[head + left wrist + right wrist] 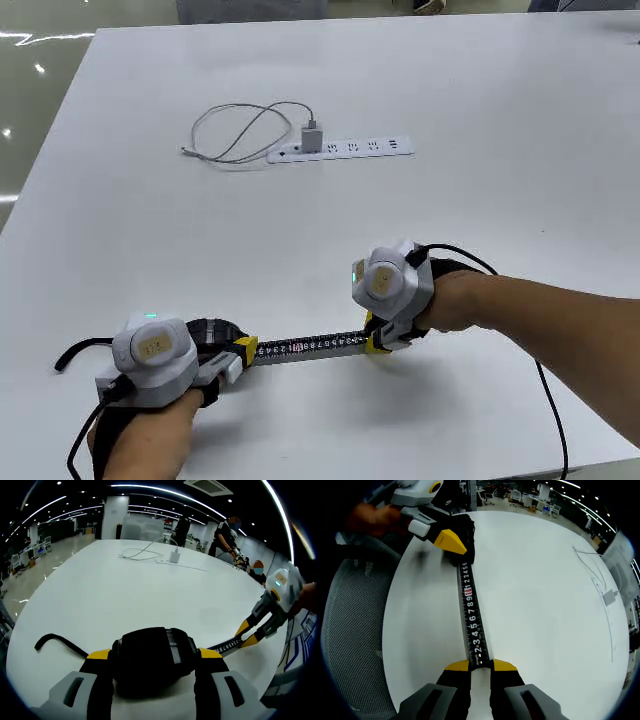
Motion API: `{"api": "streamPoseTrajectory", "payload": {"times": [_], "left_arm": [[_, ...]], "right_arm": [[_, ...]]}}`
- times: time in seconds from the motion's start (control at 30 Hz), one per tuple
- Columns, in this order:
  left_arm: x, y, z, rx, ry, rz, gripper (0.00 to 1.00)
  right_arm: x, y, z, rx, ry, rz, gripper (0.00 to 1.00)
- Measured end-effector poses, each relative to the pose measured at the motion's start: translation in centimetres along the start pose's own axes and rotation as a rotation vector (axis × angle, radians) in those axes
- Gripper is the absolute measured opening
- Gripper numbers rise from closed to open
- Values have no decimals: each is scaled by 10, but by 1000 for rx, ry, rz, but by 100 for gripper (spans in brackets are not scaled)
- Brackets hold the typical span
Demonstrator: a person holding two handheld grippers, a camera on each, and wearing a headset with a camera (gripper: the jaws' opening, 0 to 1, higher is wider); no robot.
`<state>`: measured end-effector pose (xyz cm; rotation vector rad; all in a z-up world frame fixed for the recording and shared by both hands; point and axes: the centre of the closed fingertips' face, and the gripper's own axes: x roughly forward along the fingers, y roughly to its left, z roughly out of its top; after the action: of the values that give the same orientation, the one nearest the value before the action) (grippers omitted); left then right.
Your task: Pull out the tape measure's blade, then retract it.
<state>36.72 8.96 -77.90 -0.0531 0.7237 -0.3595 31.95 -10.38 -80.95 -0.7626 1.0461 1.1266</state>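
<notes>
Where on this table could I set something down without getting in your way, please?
Free: the bare table between the power strip with its looped cable and the tape measure, and the right side past the strip. Crowded: the near edge, where the left claw grips it and the right claw holds the blade.

In the head view, the left gripper [243, 350] sits at lower left and points right, its jaws clamped on the tape measure [212, 333]. The left hand [150, 440] holds it from the bottom edge. The right gripper [375, 342], at lower centre, pinches the blade [305, 347] end. The right forearm [570, 330] reaches in from the right edge.
</notes>
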Motion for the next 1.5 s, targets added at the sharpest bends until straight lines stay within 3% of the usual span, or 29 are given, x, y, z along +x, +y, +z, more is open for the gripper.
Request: {"api": "streamPoseTrajectory", "payload": {"times": [1.5], "left_arm": [[0, -1, 0, 8, 9, 1, 62]], "right_arm": [[8, 4, 20, -9, -35, 1, 10]]}}
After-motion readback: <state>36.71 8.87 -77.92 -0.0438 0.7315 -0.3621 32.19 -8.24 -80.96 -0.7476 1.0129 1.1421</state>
